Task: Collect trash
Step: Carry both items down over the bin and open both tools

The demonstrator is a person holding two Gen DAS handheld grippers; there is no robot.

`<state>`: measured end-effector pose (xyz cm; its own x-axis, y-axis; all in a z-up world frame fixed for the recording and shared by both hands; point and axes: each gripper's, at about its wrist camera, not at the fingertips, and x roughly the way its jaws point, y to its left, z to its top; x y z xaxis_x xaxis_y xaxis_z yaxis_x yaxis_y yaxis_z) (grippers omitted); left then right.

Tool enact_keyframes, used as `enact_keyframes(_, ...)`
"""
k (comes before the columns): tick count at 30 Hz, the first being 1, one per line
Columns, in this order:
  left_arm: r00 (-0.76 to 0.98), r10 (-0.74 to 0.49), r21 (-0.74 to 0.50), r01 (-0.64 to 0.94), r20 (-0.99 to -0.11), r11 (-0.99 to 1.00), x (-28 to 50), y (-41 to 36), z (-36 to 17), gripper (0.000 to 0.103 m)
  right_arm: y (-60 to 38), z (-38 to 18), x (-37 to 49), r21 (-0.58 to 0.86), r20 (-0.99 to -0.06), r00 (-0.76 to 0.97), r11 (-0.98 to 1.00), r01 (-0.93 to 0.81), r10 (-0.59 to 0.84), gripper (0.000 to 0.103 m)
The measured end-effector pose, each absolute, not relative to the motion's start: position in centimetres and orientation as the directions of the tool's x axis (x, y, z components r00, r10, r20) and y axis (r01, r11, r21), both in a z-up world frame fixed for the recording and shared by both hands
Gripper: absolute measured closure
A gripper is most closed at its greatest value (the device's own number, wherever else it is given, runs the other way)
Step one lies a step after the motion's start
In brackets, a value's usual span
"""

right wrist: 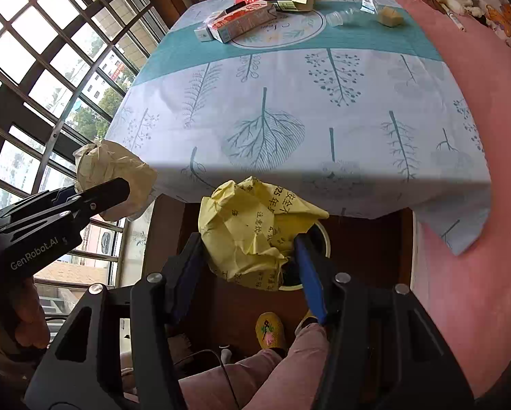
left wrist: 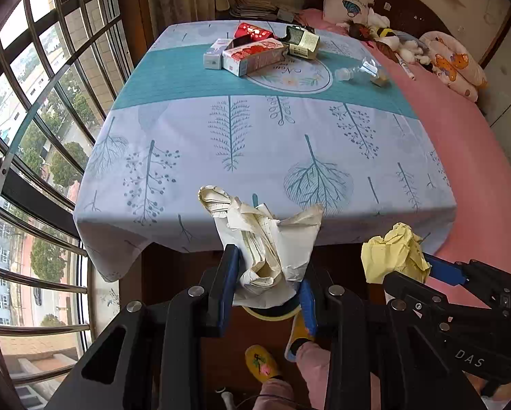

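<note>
Two wads of trash are up in the air, just off the near edge of the bench (left wrist: 255, 143): a crumpled white paper (left wrist: 265, 239) and a crumpled yellow paper (right wrist: 255, 229) with printed characters on it. The left tongs (left wrist: 267, 273) are clamped on the white wad, blue pads pressing its lower part from both sides while the upper folds flare out above the cloth's edge. The right tongs (right wrist: 248, 259) grip the yellow wad the same way, angled forward and down, and right beneath it the rim of a bin (right wrist: 323, 235) shows on the dark floor. Both tools sit side by side, left one closer to the window (left wrist: 33, 102), each visible in the other's camera. Below, pink trouser legs and yellow slippers (right wrist: 271, 329) stand by the bin. Farther off, at the far end of the leaf-printed cloth, cartons (left wrist: 252, 56) lie in a loose cluster, with a clear plastic bottle (left wrist: 358, 70) just beside them toward the pink bed (left wrist: 460, 143).
</note>
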<state>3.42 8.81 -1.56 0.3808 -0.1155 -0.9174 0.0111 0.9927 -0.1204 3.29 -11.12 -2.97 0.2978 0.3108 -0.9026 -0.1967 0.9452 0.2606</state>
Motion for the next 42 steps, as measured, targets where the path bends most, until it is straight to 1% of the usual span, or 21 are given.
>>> enact_keyframes(3, 0.337, -0.123, -0.129, 0.005, -0.934, 0.992, 2.7, 8.2, -4.3, 0.071, -11.9, -5.9, 2.7, 0.264, -0.918, 0.264, 0.952, -0.156, 0.298, 0.052)
enact_keyframes(7, 0.297, -0.114, -0.117, 0.008, -0.948, 0.993, 2.5, 7.1, -9.0, 0.070, -12.7, -11.2, 2.7, 0.275, -0.932, 0.214, 0.956, -0.099, 0.291, 0.052)
enact_keyframes(11, 0.250, -0.101, -0.106, -0.006, -0.963, 0.994, 2.7, 6.5, -14.9, 0.070, -13.3, -17.0, 3.0, 0.280, -0.941, 0.184, 0.958, -0.056, 0.286, 0.052)
enact_keyframes(19, 0.214, -0.080, -0.082, -0.004, -0.974, 0.997, 4.9, 4.7, -26.4, 0.069, -13.7, -28.5, 5.3, 0.274, -0.952, 0.141, 0.962, -0.011, 0.273, 0.052)
enact_keyframes(21, 0.219, -0.079, -0.082, -0.005, -0.973, 0.997, 5.7, 4.3, -28.6, 0.066, -13.8, -31.2, 5.9, 0.281, -0.951, 0.134, 0.960, -0.003, 0.279, 0.051)
enact_keyframes(23, 0.227, -0.088, -0.093, -0.010, -0.970, 0.996, 6.3, 4.0, -30.6, 0.061, -13.8, -33.5, 6.5, 0.278, -0.953, 0.128, 0.961, 0.001, 0.275, 0.051)
enact_keyframes(24, 0.229, -0.098, -0.104, -0.012, -0.968, 0.995, 6.5, 3.9, -31.5, 0.058, -13.8, -34.6, 6.8, 0.279, -0.953, 0.125, 0.960, 0.002, 0.277, 0.050)
enact_keyframes(25, 0.229, -0.113, -0.119, -0.010, -0.967, 0.993, 6.8, 3.9, -32.3, 0.052, -13.7, -35.5, 7.0, 0.282, -0.952, 0.123, 0.960, 0.002, 0.279, 0.050)
enact_keyframes(27, 0.237, -0.122, -0.127, -0.007, -0.964, 0.992, 7.2, 3.6, -33.7, 0.045, -13.8, -37.4, 7.4, 0.282, -0.953, 0.116, 0.960, 0.002, 0.279, 0.048)
enact_keyframes(29, 0.242, -0.121, -0.125, -0.001, -0.963, 0.992, 7.7, 3.4, -34.9, 0.026, -13.9, -39.1, 7.7, 0.289, -0.953, 0.101, 0.957, 0.009, 0.286, 0.042)
enact_keyframes(31, 0.242, -0.112, -0.118, -0.011, -0.964, 0.993, 8.1, 3.2, -36.0, 0.016, -14.2, -40.4, 8.0, 0.297, -0.951, 0.100, 0.955, 0.020, 0.294, 0.037)
enact_keyframes(32, 0.241, -0.103, -0.110, -0.018, -0.965, 0.994, 8.3, 3.1, -36.4, 0.015, -14.3, -40.7, 8.1, 0.300, -0.949, 0.103, 0.954, 0.023, 0.296, 0.034)
enact_keyframes(33, 0.239, -0.095, -0.104, -0.026, -0.966, 0.994, 8.4, 3.2, -36.8, 0.014, -14.3, -40.9, 7.9, 0.303, -0.948, 0.106, 0.953, 0.021, 0.299, 0.034)
enact_keyframes(38, 0.238, -0.063, -0.079, -0.057, -0.969, 0.995, 8.9, 3.1, -37.9, 0.013, -13.8, -40.7, 7.3, 0.287, -0.949, 0.132, 0.958, -0.008, 0.285, 0.033)
enact_keyframes(42, 0.252, -0.050, -0.065, -0.053, -0.966, 0.997, 7.6, 4.0, -37.4, 0.013, -13.9, -40.2, 7.1, 0.280, -0.950, 0.142, 0.960, -0.012, 0.279, 0.033)
